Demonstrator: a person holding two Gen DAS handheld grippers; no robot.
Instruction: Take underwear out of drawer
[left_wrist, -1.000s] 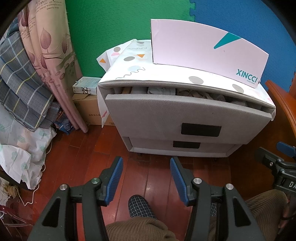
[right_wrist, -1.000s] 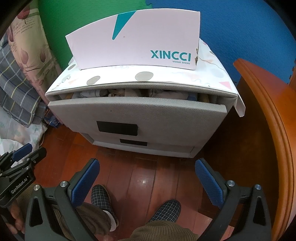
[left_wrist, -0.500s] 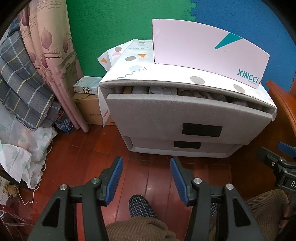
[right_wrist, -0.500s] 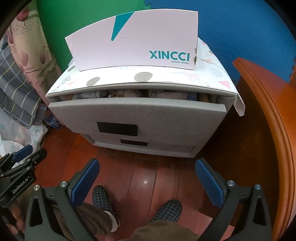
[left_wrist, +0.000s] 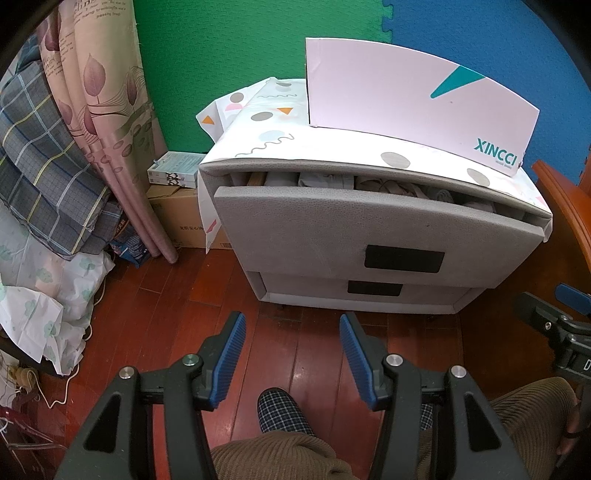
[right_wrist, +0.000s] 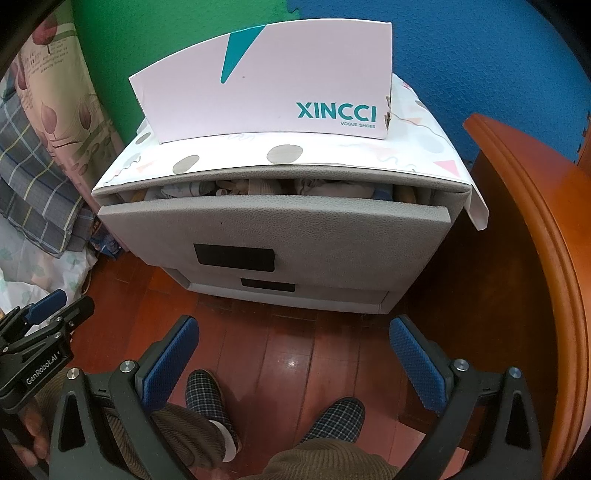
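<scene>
A grey two-drawer cabinet stands ahead. Its top drawer (left_wrist: 369, 225) (right_wrist: 273, 229) is pulled out a little, and folded underwear (left_wrist: 325, 181) (right_wrist: 332, 188) in pale grey and beige shows in the gap. My left gripper (left_wrist: 291, 325) is open and empty, low over the wooden floor in front of the cabinet. My right gripper (right_wrist: 293, 328) is open wider, also empty, at the same distance. Each gripper shows at the edge of the other's view.
A pink XINCCI shoe box (left_wrist: 413, 107) (right_wrist: 266, 85) stands on the cabinet's patterned cover. The lower drawer (left_wrist: 369, 291) is shut. A wooden furniture edge (right_wrist: 535, 258) is close on the right. Curtain, bedding and boxes (left_wrist: 92, 166) crowd the left. The person's slippered feet (right_wrist: 207, 391) are below.
Both views have shifted slightly; the cabinet sits a little higher and closer. Neither gripper has changed its opening.
</scene>
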